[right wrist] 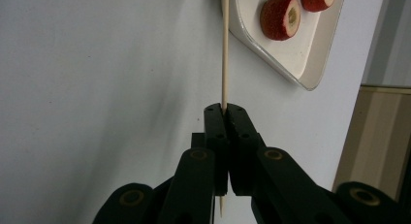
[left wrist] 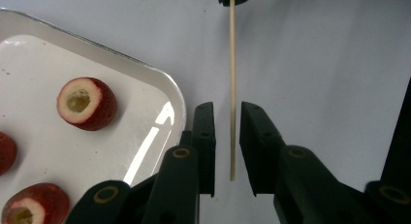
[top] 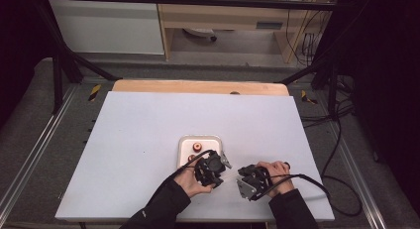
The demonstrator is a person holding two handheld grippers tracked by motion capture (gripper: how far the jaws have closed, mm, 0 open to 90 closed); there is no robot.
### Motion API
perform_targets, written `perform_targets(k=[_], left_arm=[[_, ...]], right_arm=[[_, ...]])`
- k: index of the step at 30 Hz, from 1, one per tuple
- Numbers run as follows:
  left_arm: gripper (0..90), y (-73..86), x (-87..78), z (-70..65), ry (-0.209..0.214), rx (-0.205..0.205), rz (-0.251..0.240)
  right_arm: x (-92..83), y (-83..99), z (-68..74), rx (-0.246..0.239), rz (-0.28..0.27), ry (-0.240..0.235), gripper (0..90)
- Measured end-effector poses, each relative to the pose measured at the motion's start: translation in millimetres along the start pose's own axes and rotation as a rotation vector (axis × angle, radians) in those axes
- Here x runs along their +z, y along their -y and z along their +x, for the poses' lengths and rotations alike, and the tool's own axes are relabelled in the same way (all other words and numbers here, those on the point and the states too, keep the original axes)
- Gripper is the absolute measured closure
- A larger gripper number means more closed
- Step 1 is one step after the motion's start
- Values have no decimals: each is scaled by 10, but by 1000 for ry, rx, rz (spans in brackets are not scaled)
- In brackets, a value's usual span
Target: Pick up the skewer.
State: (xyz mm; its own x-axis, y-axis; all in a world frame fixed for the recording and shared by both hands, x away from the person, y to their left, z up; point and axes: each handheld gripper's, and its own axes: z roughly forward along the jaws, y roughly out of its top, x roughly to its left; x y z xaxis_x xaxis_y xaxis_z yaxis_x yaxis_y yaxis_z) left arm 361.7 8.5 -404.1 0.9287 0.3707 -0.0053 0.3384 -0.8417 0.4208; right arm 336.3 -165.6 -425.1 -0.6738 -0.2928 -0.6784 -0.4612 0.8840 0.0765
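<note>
A thin wooden skewer (right wrist: 224,49) is clamped between the jaws of my right gripper (right wrist: 224,107), which is shut on it, and it points toward the tray. In the left gripper view the same skewer (left wrist: 232,88) runs down into the gap of my left gripper (left wrist: 228,110). Those jaws stand apart on either side without pressing on it. The white tray (left wrist: 165,88) lies just to the left and holds several cored red fruits (left wrist: 87,104). In the high view both grippers, left (top: 223,175) and right (top: 239,178), face each other near the table's front, just below the tray (top: 184,140).
The tray's corner (right wrist: 310,64) with two fruits (right wrist: 280,17) lies ahead and to the right of the right gripper. A white table top (top: 148,125) spreads around the tray. Black cables (top: 317,182) trail off the right side. A wooden strip (top: 198,86) borders the far edge.
</note>
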Motion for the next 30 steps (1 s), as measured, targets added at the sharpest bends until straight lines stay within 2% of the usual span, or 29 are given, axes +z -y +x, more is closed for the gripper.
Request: perform_targets(k=[7,15,22,25,29,30], left_arm=[[871,-67,79,0,3,14,48],[884,-72,94,-4,-5,20,69],[886,-56,80,-14,-21,28,75],[886,-20,62,-15,-33,30,70],[886,61,5,7,-52,20,56],[886,84,-14,13,-58,18,53]], right_arm=[[-24,-26,-23,-33,18,26,889],[-19,-40,-22,-65,4,34,887],[-19,-43,-22,-39,5,27,866],[-32,-2,-60,87,16,31,718],[-49,76,-86,308,-2,9,531],[-49,76,-86,308,-2,9,531]])
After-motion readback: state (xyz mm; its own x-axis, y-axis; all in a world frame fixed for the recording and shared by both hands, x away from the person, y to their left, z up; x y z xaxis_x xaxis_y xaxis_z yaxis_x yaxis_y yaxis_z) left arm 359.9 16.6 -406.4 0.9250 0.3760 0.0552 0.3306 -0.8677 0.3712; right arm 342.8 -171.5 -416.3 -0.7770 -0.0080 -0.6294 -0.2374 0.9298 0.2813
